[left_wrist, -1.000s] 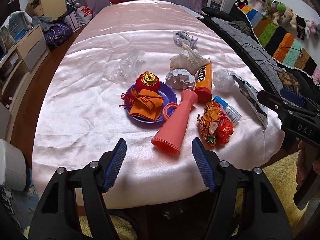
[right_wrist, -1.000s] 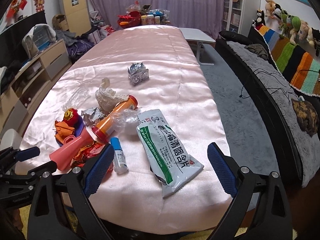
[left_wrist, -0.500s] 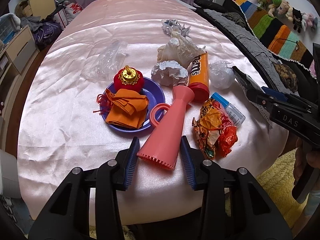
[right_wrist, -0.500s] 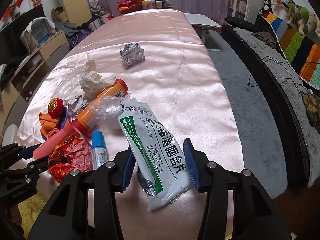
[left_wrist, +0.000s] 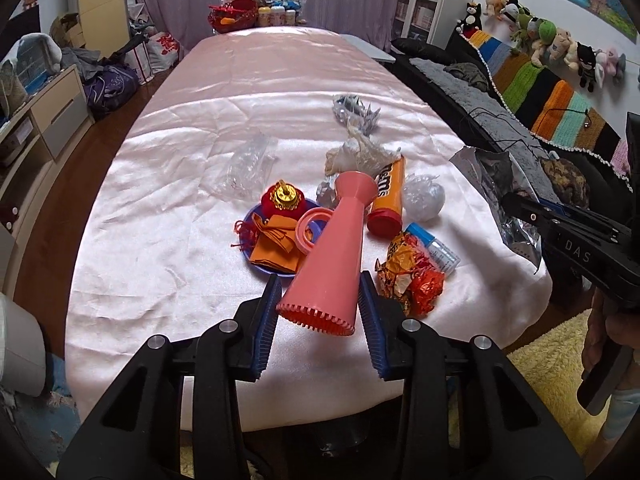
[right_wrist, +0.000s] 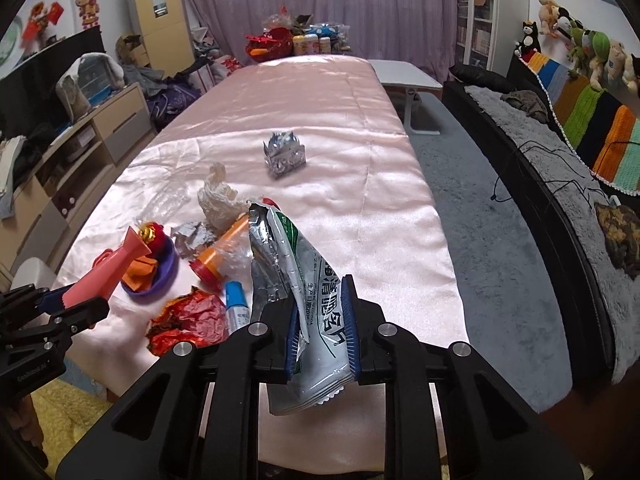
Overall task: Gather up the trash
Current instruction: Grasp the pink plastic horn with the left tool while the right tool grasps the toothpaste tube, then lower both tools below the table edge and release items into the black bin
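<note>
The silver-and-green foil pouch [right_wrist: 304, 280] stands crumpled and lifted off the pink tablecloth [right_wrist: 340, 128], clamped low between the pads of the right gripper [right_wrist: 322, 334], whose jaws have just been closing on it. At its nine o'clock lie the orange tube [right_wrist: 224, 248], a blue-capped vial [right_wrist: 236, 304] and a red-orange wrapper [right_wrist: 188, 320]; a foil crown [right_wrist: 284, 154] sits apart at twelve. The left gripper [left_wrist: 318, 308] grasps the wide toothed end of the pink cone [left_wrist: 334, 256], tilted up over the purple plate [left_wrist: 260, 268]. A second ago both things lay flat on the cloth between wide jaws; now both are raised
</note>
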`<move>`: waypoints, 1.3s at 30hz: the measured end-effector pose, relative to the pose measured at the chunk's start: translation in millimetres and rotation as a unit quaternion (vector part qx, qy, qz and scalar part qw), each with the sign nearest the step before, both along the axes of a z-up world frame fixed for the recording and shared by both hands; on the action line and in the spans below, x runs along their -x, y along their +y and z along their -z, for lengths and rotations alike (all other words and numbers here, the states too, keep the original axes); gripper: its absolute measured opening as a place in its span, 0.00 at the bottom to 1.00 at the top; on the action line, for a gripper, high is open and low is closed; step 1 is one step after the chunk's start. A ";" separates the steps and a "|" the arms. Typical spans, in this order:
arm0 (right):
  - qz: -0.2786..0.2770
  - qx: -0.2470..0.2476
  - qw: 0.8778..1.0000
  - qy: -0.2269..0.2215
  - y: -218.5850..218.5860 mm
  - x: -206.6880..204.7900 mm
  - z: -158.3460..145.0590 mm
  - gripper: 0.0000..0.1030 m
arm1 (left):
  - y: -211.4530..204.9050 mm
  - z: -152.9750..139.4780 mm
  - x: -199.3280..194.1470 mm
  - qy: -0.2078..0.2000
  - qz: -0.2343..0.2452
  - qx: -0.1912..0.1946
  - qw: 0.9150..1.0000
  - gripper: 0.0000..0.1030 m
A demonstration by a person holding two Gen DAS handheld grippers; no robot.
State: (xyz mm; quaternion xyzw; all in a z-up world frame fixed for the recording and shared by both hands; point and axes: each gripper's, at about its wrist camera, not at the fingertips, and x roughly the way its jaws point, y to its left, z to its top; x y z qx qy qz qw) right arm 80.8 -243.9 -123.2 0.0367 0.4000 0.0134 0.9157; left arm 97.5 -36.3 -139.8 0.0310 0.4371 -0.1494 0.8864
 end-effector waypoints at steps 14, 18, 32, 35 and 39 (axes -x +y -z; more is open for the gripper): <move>-0.065 -0.020 0.997 -0.026 42.4 79.5 -39.1 0.20 | 14.0 -44.7 102.6 -0.043 -0.013 0.004 0.999 0.36; -0.079 -0.050 0.995 0.018 50.8 106.0 -10.9 0.20 | 17.2 -14.7 132.5 -0.012 -0.012 -0.006 1.000 0.36; -0.075 -0.044 0.986 0.146 65.7 142.7 95.6 0.20 | 24.4 95.2 162.1 0.093 0.004 0.006 0.996 0.34; -0.080 -0.047 0.984 0.151 69.7 142.0 113.6 0.20 | 22.2 106.3 163.8 0.087 0.009 0.010 0.996 0.33; -0.091 -0.060 0.980 0.169 80.9 136.9 128.4 0.20 | 18.0 117.5 157.9 0.098 0.021 0.016 0.995 0.33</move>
